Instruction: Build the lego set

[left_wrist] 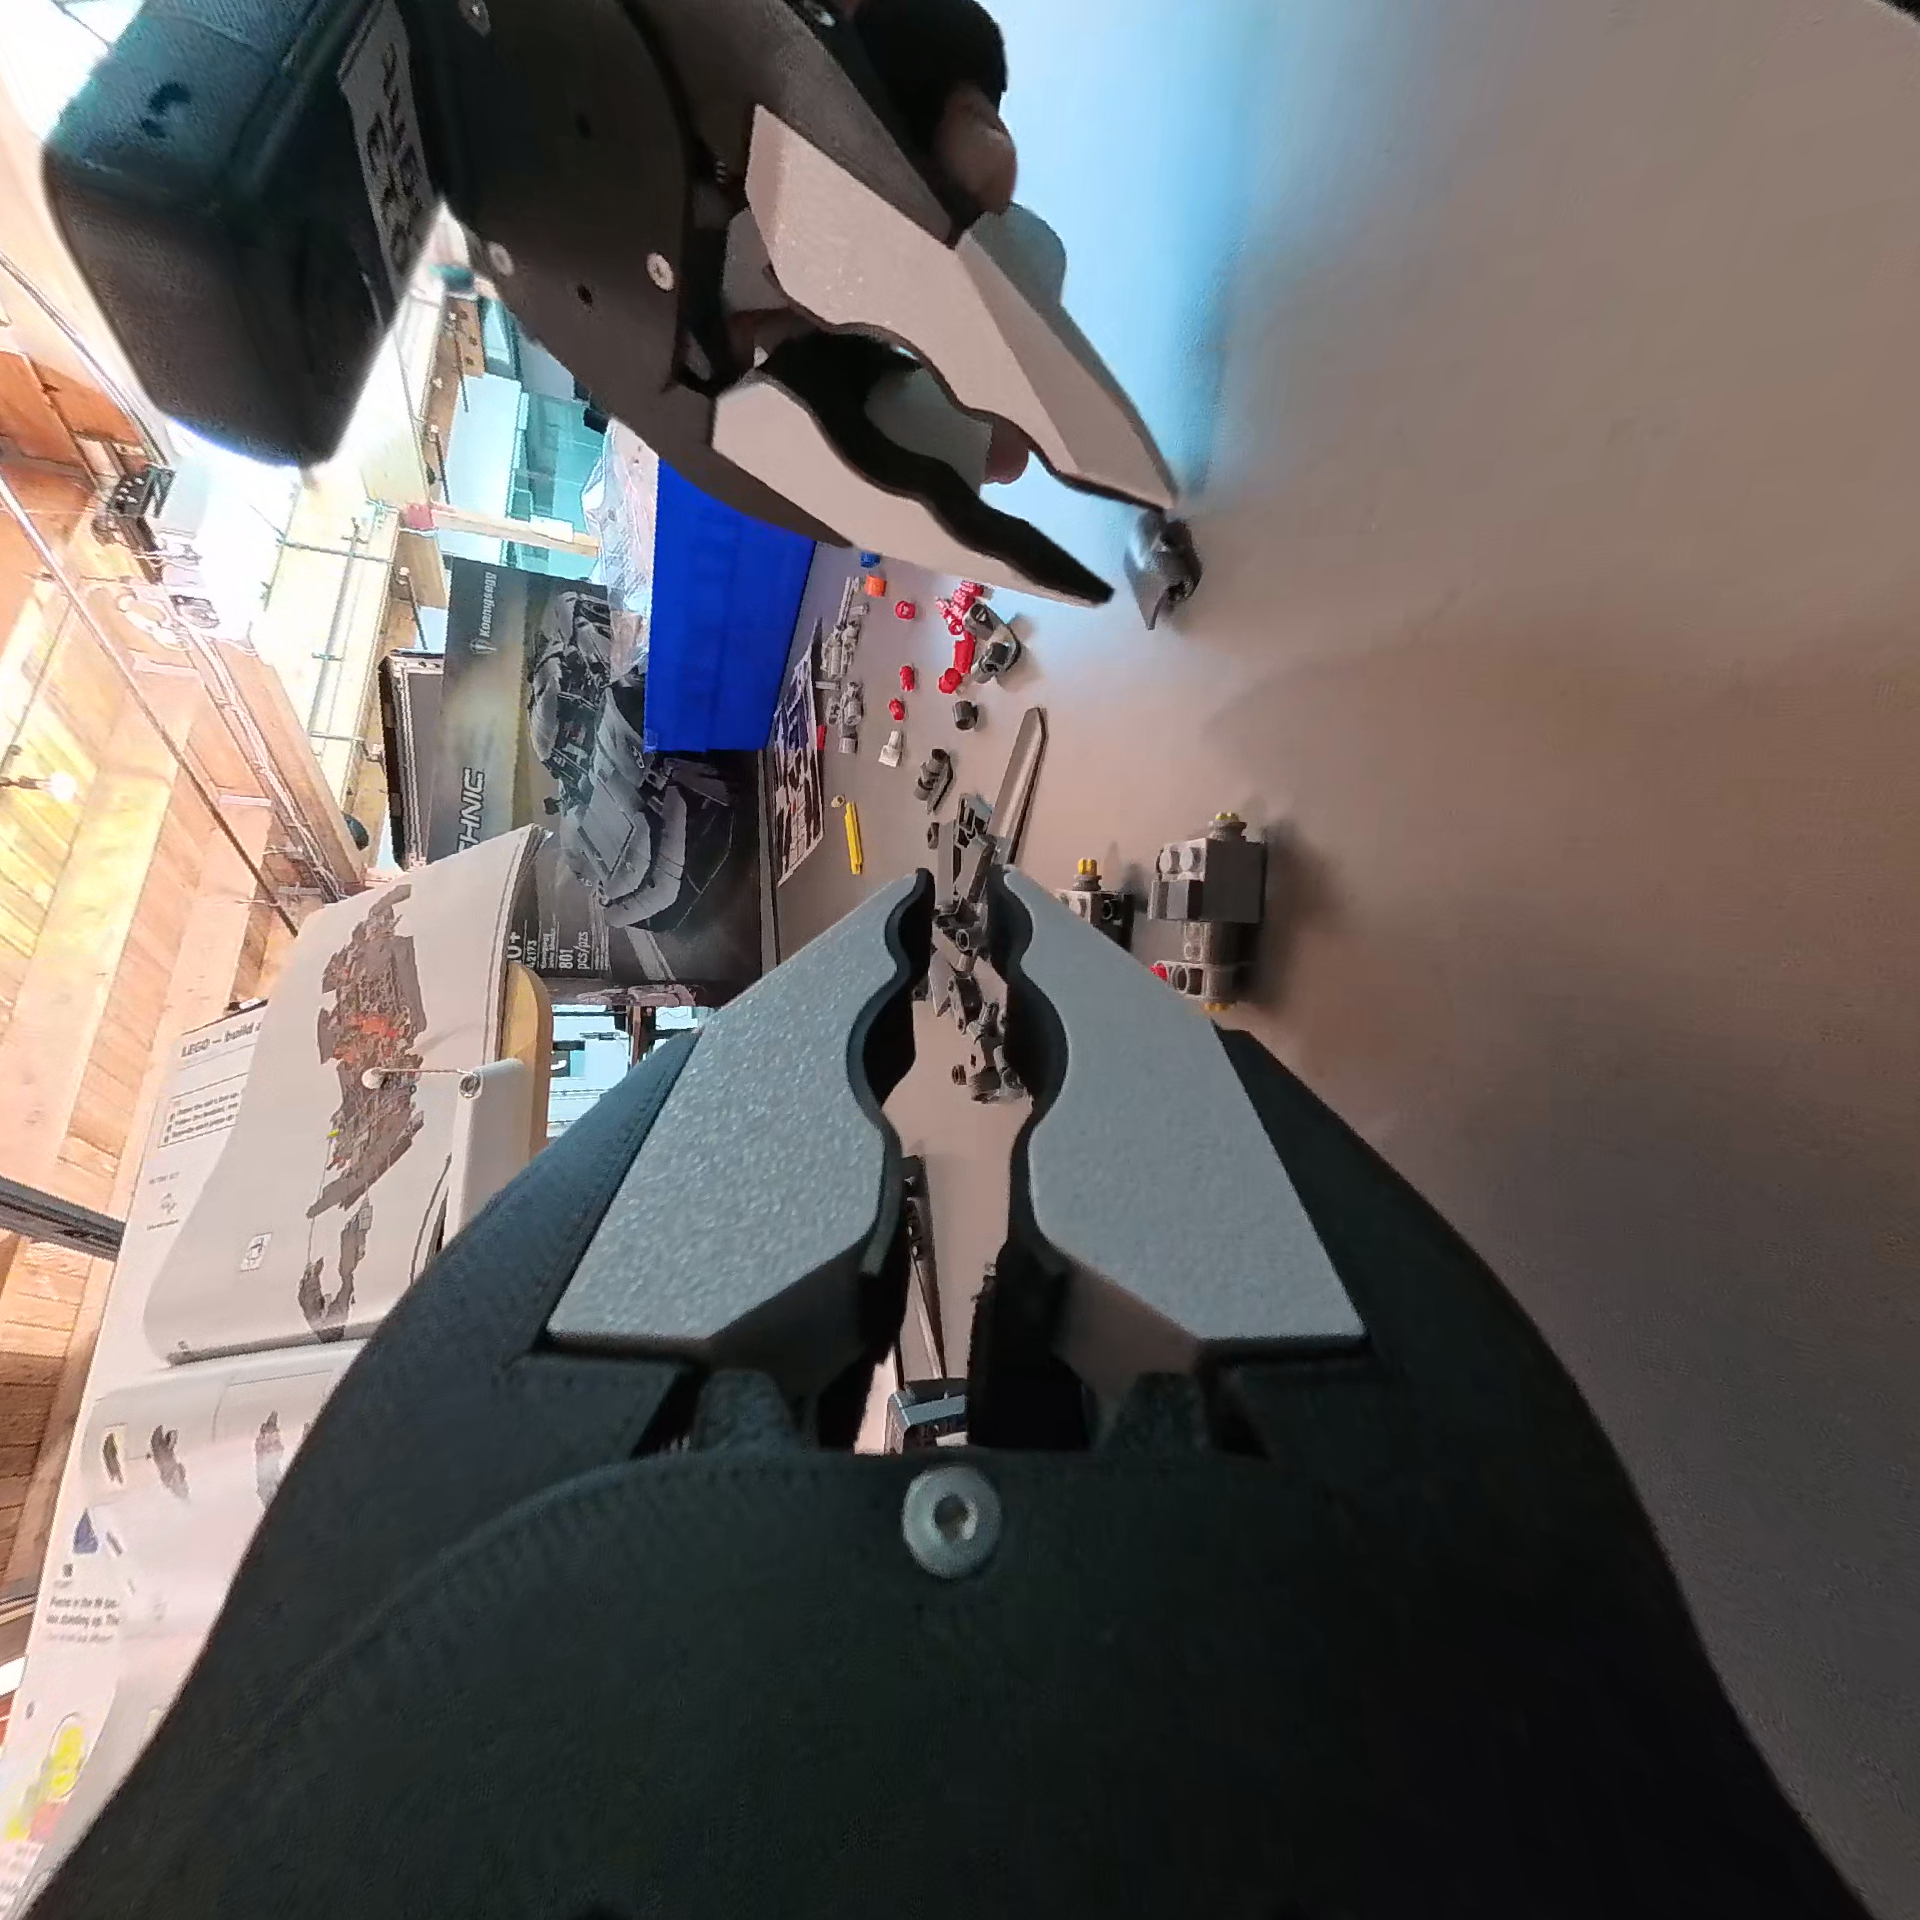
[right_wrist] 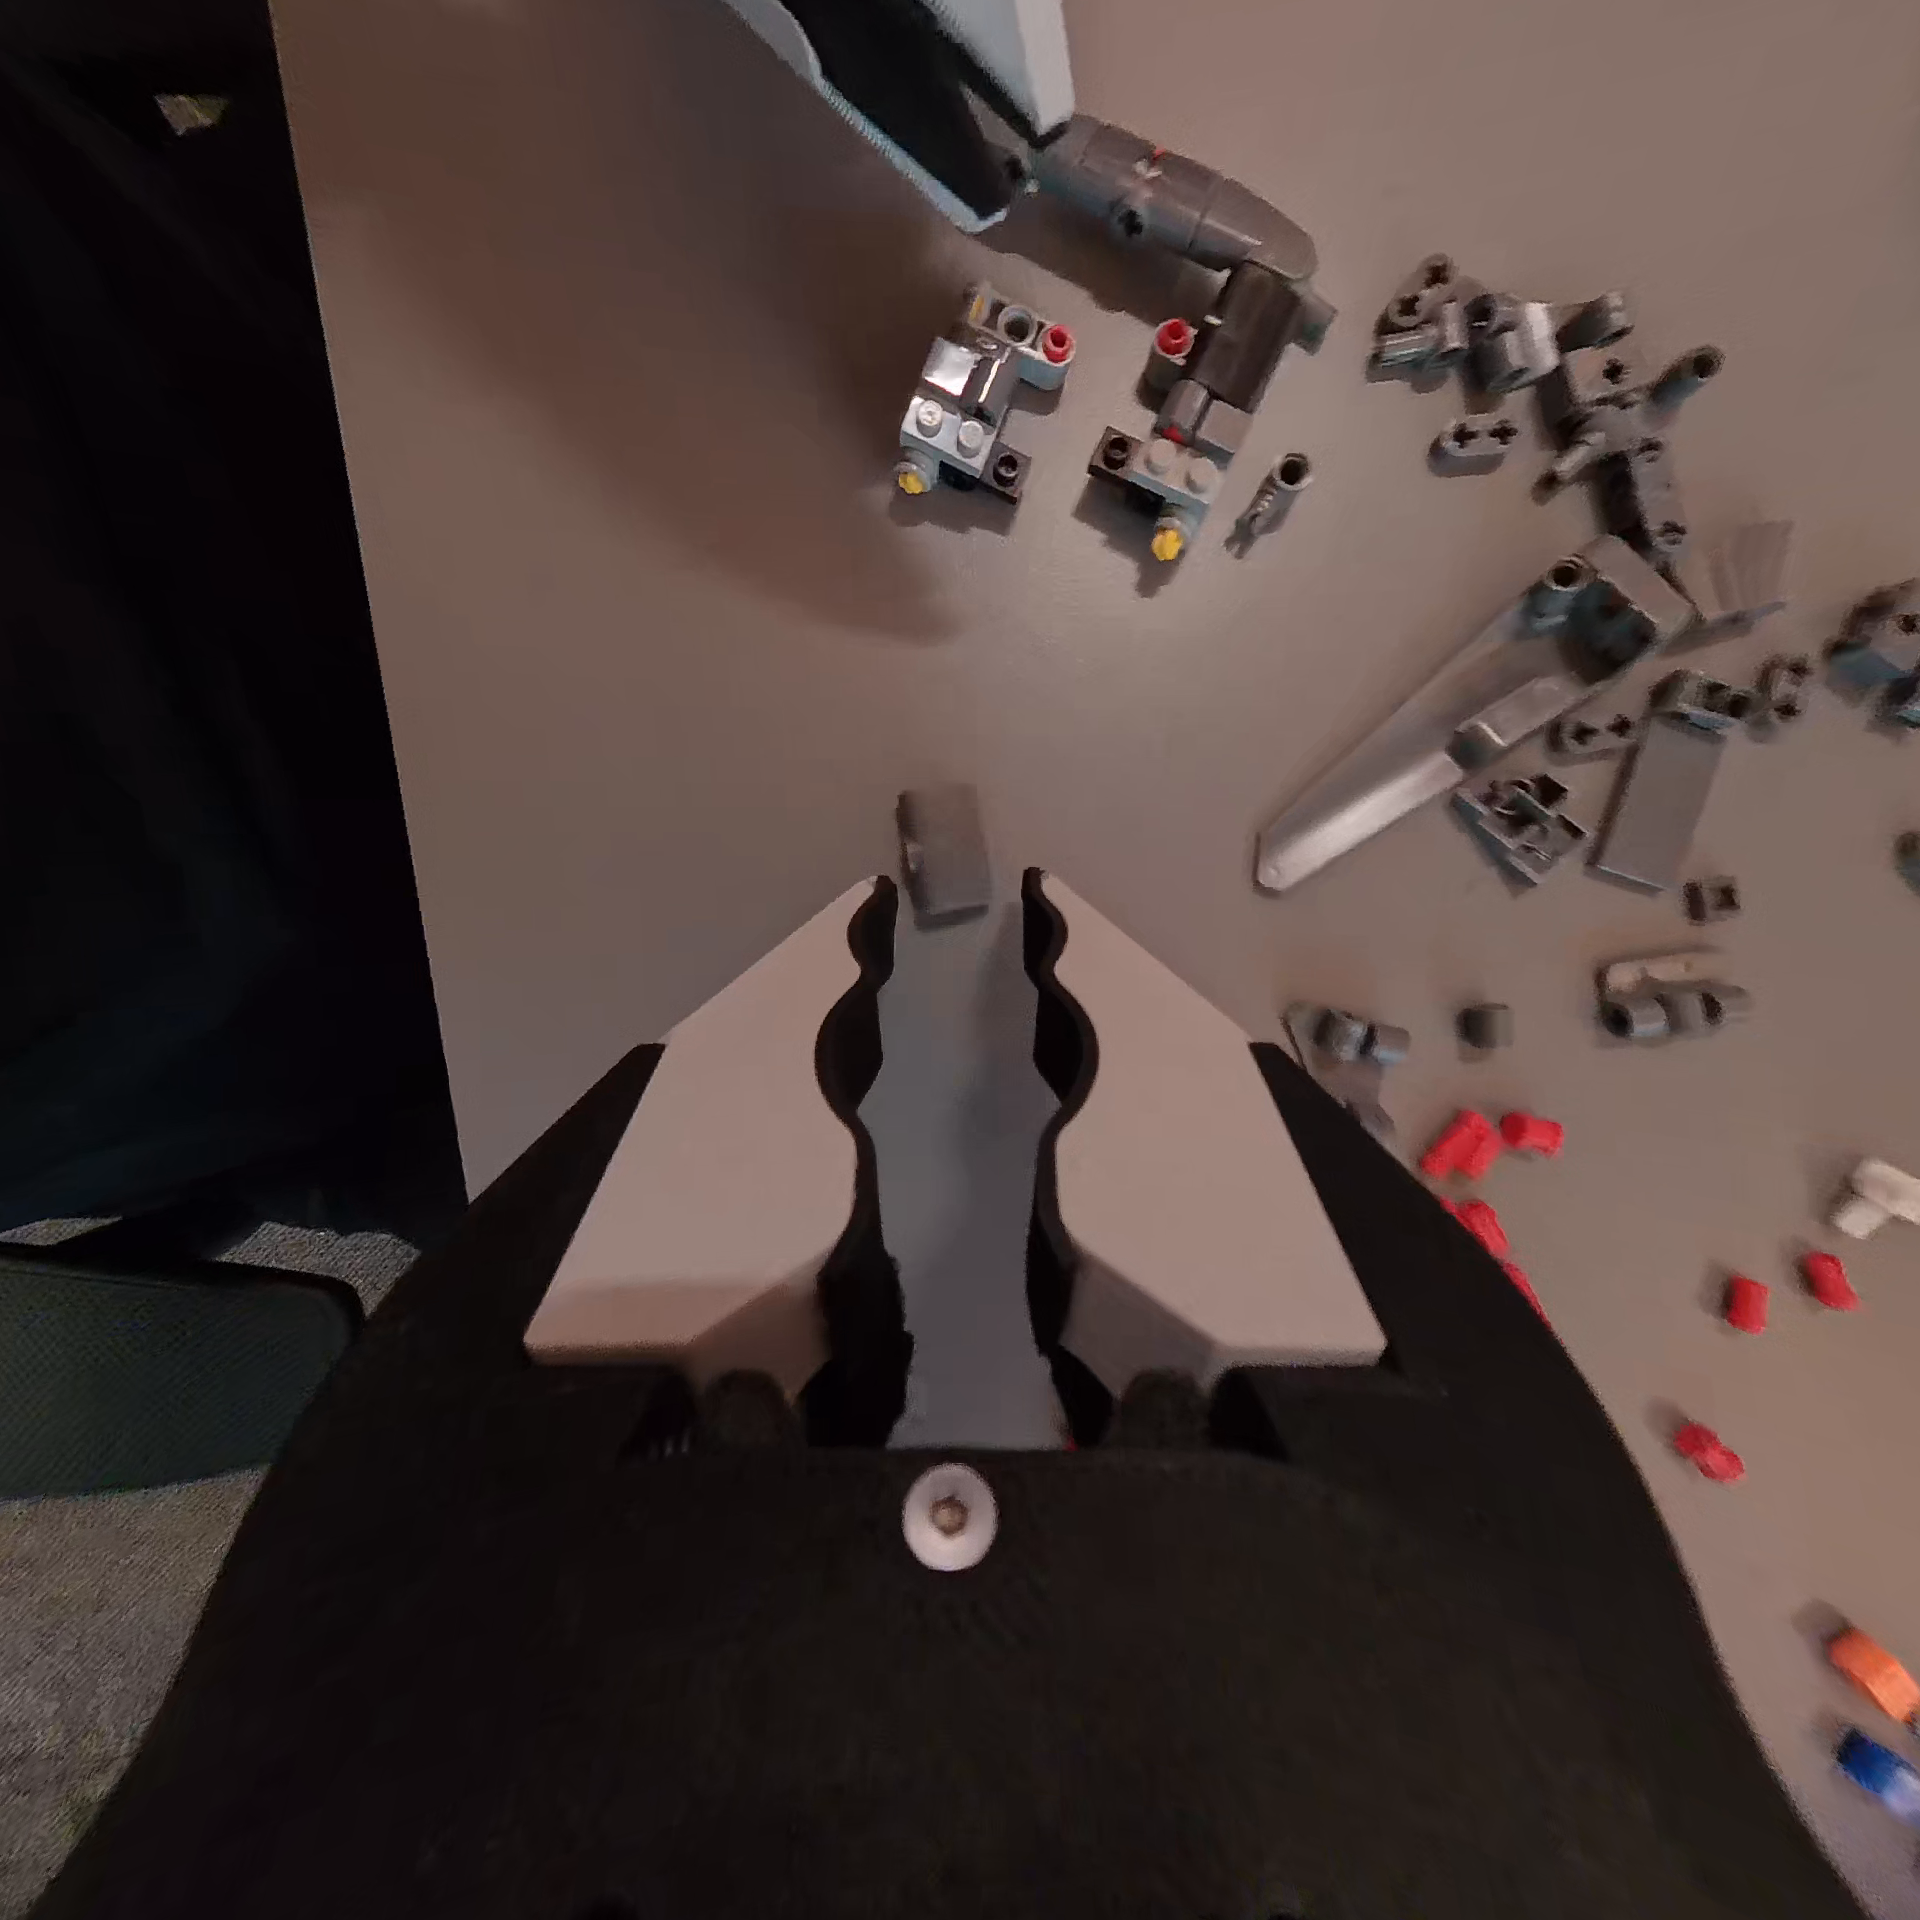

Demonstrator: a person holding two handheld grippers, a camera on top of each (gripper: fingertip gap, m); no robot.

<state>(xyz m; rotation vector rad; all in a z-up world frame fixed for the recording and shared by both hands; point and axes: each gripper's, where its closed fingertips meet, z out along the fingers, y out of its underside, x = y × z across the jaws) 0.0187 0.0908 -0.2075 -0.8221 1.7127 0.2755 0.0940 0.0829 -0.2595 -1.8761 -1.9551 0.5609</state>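
Right gripper [right_wrist: 958, 881]: fingers apart, nothing clamped; a small grey slope brick [right_wrist: 943, 854] lies on the worktop [right_wrist: 644, 623] just ahead of the tips, nearer the left finger, with a visible gap to the right one. Left gripper [left_wrist: 961, 883]: fingers set narrowly apart; a grey brick assembly [left_wrist: 971, 977] shows in the gap between them, and the right wrist view shows that gripper's tip against the assembly's rounded end [right_wrist: 1164, 197], but whether the pads press on it cannot be told. Ahead of the right gripper, further off: two small grey sub-builds with yellow and red pins [right_wrist: 977, 416] [right_wrist: 1174, 457]. To its right: a long silver blade-shaped panel [right_wrist: 1382, 790], a heap of dark grey connectors [right_wrist: 1538, 353], scattered red pins [right_wrist: 1486, 1143], one white piece [right_wrist: 1881, 1195], one orange piece [right_wrist: 1870, 1673]. Beyond the left gripper: set box [left_wrist: 623, 790] and open instruction booklet [left_wrist: 343, 1101].
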